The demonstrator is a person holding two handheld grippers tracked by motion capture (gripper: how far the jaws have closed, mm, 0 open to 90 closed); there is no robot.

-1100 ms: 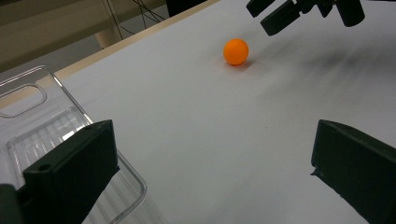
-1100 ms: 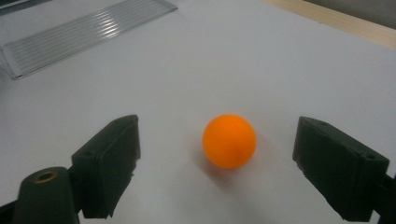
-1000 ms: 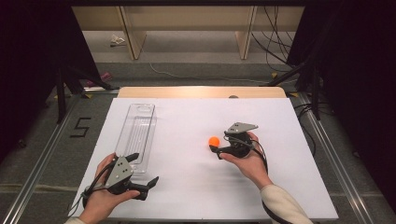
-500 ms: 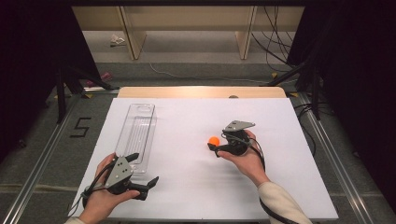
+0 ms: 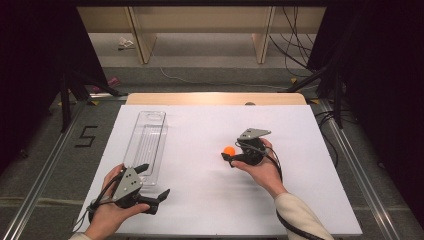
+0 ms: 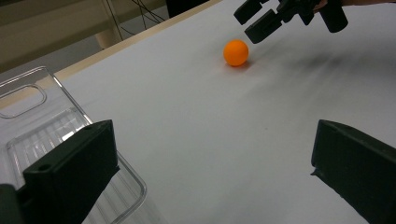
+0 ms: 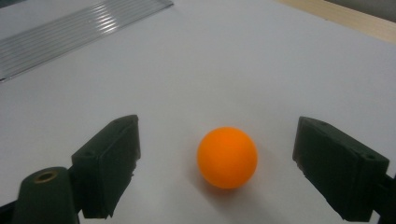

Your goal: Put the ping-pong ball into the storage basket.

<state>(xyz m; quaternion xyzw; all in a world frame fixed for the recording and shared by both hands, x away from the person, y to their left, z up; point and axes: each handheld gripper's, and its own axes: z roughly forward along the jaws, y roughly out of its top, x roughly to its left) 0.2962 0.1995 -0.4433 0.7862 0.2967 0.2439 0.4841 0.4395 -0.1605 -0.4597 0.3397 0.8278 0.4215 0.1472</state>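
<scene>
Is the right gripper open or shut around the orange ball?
Open. In the right gripper view, the right gripper has its jaws wide apart, with a gap on each side of the orange ball, which rests on the table.

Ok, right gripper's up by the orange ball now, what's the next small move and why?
Probably ease the right gripper a touch further forward, then close it. Its jaws stand open on either side of the orange ball, with clear gaps and no contact, and the ball sits free on the white table. The left gripper waits open near the clear tray.
</scene>
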